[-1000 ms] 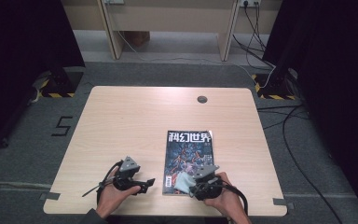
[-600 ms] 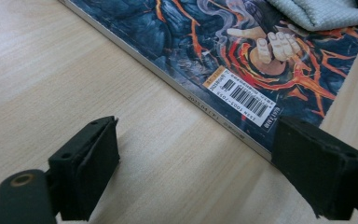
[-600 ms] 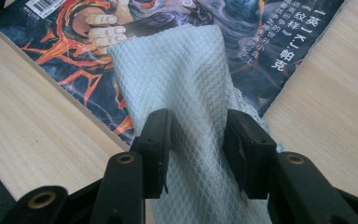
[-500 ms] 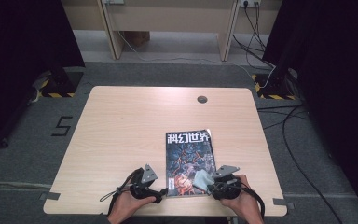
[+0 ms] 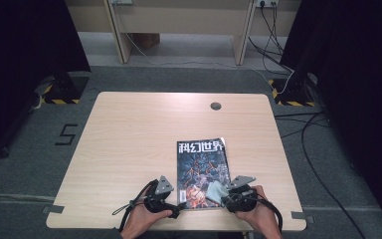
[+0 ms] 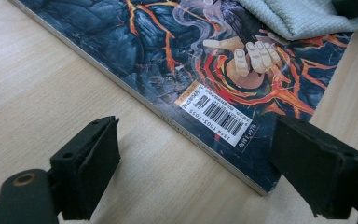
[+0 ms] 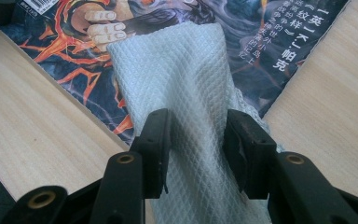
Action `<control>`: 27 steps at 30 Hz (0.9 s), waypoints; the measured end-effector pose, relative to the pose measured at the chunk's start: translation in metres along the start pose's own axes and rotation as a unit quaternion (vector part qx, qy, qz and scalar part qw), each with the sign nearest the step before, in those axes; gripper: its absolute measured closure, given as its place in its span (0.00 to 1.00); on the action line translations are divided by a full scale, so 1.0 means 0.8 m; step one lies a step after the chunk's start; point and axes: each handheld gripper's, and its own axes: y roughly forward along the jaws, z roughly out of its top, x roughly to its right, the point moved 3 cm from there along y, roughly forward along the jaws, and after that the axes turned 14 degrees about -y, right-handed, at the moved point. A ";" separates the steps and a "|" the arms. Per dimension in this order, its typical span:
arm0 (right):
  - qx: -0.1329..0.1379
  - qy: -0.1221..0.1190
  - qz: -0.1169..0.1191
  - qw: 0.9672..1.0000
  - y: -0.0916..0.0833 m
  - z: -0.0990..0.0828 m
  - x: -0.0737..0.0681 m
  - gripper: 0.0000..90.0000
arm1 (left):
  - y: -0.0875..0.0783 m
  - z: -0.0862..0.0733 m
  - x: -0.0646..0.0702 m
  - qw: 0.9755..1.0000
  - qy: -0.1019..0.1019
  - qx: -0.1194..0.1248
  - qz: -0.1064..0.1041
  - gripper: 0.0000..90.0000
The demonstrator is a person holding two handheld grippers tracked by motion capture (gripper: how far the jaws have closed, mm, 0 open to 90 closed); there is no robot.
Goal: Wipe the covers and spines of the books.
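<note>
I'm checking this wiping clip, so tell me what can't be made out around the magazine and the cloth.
- Magazine near right corner: high view, covered by the cloth.
- Cloth's near end: right gripper view, cut off by the bottom edge, between the right gripper jaws.
- Barcode print: left gripper view, too small.

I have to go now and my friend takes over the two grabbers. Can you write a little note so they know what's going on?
Right gripper: shut on the pale blue cloth, which lies over the magazine's lower right corner.
Left gripper: open, nothing in it, low over the table at the magazine's lower left corner by the barcode.
Magazine: flat, closed, cover up, near the table's front edge.
Done: cloth gripped and on the cover.
Left, probably: steady the magazine with the left gripper and wipe the cover with the cloth.
</note>
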 end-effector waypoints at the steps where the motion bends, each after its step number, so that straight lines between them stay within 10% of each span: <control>1: -0.001 -0.002 0.001 1.000 0.000 0.000 0.001 0.67 | 0.000 0.000 0.000 1.000 0.000 0.000 0.001 0.16; 17: -0.026 0.031 -0.021 0.999 0.039 0.043 0.084 0.67 | 0.002 0.001 -0.005 1.000 0.001 0.006 -0.006 0.16; 27: -0.044 0.061 -0.094 0.993 0.076 0.087 0.141 0.68 | 0.000 0.001 -0.014 1.000 -0.005 0.012 0.000 0.16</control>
